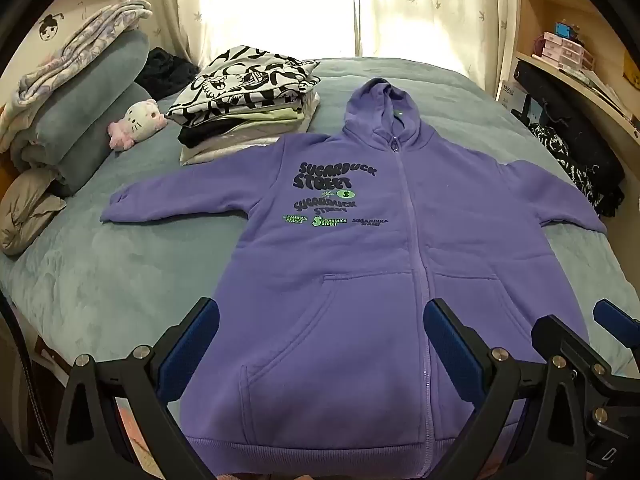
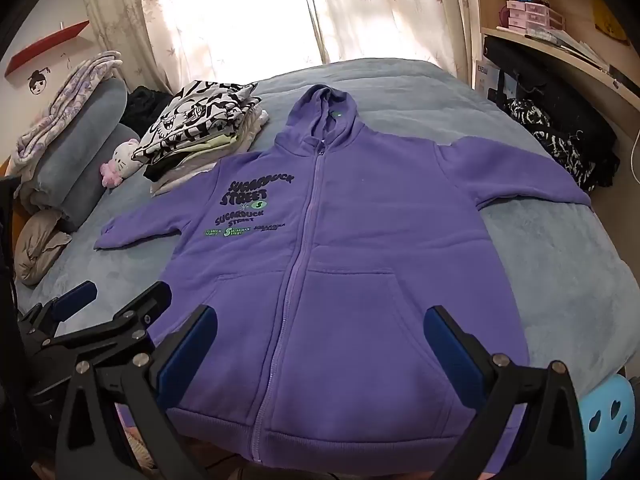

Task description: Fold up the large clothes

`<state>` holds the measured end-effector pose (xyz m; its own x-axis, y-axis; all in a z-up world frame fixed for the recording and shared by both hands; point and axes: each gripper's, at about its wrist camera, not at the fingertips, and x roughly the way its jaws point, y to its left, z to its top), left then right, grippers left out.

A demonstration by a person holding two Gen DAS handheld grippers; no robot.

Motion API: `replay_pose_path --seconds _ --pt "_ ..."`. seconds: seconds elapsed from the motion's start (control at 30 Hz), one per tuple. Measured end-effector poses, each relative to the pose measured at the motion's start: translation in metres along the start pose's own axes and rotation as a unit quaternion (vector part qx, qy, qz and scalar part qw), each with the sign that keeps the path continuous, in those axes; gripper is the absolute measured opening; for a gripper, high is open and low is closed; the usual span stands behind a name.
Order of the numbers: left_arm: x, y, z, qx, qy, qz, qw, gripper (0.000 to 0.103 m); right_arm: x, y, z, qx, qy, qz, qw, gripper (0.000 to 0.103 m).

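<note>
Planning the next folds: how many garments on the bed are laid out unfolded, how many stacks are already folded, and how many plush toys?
Unfolded garments: 1, the purple hoodie
Folded stacks: 1, the folded pile
Plush toys: 1, the white cat plush
Total: 3

You have one purple hoodie [image 1: 360, 264], one stack of folded clothes [image 1: 244, 100], one plush cat [image 1: 138, 122], and two grippers [image 1: 320, 344] [image 2: 320, 344] before you.

A bed [image 1: 120, 280] covered in a grey-blue blanket fills the room, and bright daylight glows through pale leaf-patterned curtains [image 1: 420, 8] behind it. On the right stand light wooden shelves [image 2: 560, 52] holding small pink drawers and papers. On the left a white wall [image 2: 52, 56] carries a red shelf [image 2: 44, 52] and a cartoon face sticker [image 1: 50, 28].
</note>
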<state>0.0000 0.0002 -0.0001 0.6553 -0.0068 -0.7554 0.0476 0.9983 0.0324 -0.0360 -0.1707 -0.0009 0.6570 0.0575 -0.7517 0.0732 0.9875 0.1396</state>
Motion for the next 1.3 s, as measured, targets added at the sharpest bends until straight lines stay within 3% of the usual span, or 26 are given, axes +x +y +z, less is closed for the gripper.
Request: replay_pose_path --seconds 0.47,1.3 --pt "-0.001 0.009 -0.017 0.005 0.008 -0.002 1.0000 0.101 -0.002 0.003 -0.004 0.000 -0.003 -0.003 1.000 0.103" --pt "0.004 0.008 -0.009 -0.002 0.021 -0.003 0.9998 0.100 -0.006 0.007 -0.006 -0.010 -0.007 -0.009 1.000 0.103"
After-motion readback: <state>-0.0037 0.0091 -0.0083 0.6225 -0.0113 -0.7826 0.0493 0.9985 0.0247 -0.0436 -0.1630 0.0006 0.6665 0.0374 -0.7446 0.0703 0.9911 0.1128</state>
